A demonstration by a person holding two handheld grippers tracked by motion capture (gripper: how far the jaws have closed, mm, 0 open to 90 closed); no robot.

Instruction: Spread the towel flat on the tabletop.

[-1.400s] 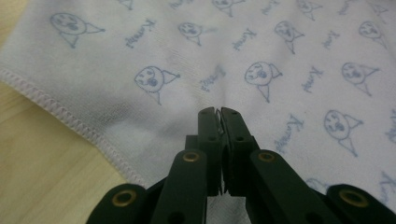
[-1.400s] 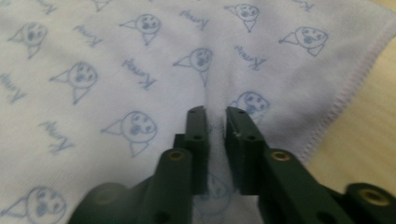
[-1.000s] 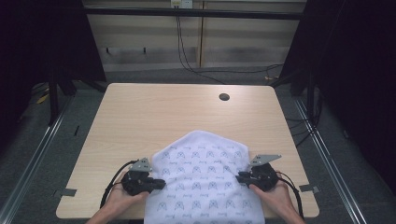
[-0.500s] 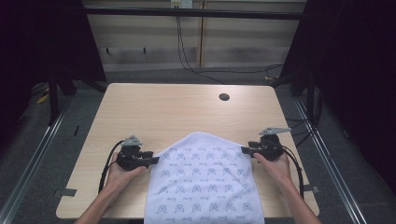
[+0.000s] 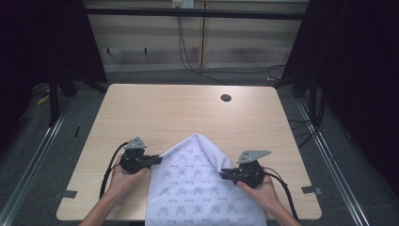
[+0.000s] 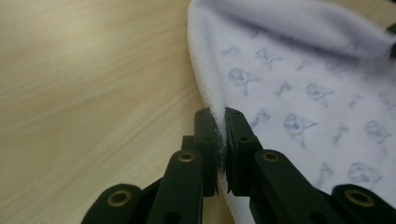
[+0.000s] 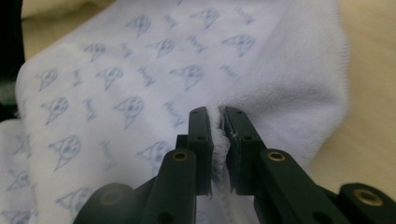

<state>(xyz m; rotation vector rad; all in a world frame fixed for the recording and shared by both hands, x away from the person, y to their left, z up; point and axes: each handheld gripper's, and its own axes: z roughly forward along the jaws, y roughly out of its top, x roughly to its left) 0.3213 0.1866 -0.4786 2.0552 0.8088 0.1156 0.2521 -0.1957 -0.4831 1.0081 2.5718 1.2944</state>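
Note:
A white towel (image 5: 197, 188) printed with small blue figures lies at the front middle of the wooden table (image 5: 188, 113), with its near end hanging over the front edge. My left gripper (image 5: 159, 160) sits at the towel's left edge. In the left gripper view the towel (image 6: 303, 84) has its hem pinched between the jaws of my left gripper (image 6: 220, 128). My right gripper (image 5: 223, 173) is on the towel's right side. In the right gripper view my right gripper (image 7: 217, 128) grips a raised fold of the towel (image 7: 116, 84). Both pairs of jaws have just been closing on the cloth.
A dark round hole (image 5: 226, 98) is set in the tabletop near the back right. Bare wood stretches behind and beside the towel. Small grey tape pieces (image 5: 310, 190) mark the front corners. Cables (image 5: 188, 52) hang behind the table, and metal rails run along both sides.
The right gripper has come back toward the person and inward onto the towel. The left gripper has edged in to the towel's left hem. The towel's far end is now a narrower peak.

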